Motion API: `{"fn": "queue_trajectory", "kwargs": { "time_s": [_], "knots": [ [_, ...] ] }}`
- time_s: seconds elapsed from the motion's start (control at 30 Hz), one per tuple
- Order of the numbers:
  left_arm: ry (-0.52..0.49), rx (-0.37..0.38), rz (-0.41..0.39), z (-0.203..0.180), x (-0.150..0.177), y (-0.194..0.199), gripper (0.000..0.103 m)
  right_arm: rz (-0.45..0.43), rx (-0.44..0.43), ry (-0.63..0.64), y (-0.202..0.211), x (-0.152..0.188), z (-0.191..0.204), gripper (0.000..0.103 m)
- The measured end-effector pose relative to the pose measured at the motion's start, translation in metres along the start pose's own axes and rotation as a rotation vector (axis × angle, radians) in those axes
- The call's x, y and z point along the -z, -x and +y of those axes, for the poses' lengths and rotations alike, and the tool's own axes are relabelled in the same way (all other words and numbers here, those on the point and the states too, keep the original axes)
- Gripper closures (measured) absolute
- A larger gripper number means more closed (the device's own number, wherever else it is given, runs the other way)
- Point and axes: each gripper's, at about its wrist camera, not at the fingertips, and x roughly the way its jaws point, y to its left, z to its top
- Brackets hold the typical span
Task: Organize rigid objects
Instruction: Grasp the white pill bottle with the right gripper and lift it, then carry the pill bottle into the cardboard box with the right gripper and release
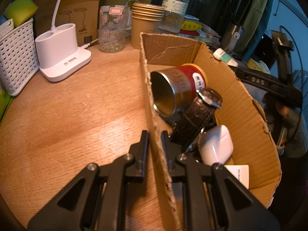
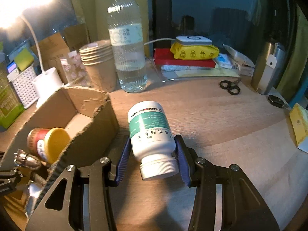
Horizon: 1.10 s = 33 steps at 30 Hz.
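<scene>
A torn cardboard box stands on the wooden desk. In it lie a red tin can, a brown leather watch, a white earbud case and a white card. My left gripper is shut on the box's left wall, one finger outside and one inside. My right gripper is shut on a white pill bottle with a green label, cap toward the camera, just right of the box. The can shows in the right wrist view too.
Behind the box stand stacked paper cups, a water bottle, a sticker jar, a white lamp base and a white basket. Scissors, a steel flask, books and a black key fob lie at the right.
</scene>
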Motion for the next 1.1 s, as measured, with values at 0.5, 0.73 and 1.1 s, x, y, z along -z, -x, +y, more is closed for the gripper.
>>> {"fn": "queue_trajectory", "kwargs": {
  "time_s": [0.5,0.73,1.1],
  "knots": [
    [0.000,0.000,0.000,0.000,0.000,0.000,0.089,-0.098,-0.036,0.060,0.054,-0.003,0.039,0.055],
    [0.000,0.000,0.000,0.000,0.000,0.000,0.089,-0.124,-0.055,0.087,0.068,-0.002,0.058,0.055],
    [0.000,0.000,0.000,0.000,0.000,0.000,0.089,-0.134,-0.071,0.138,0.073,-0.004,0.082,0.055]
  ]
}}
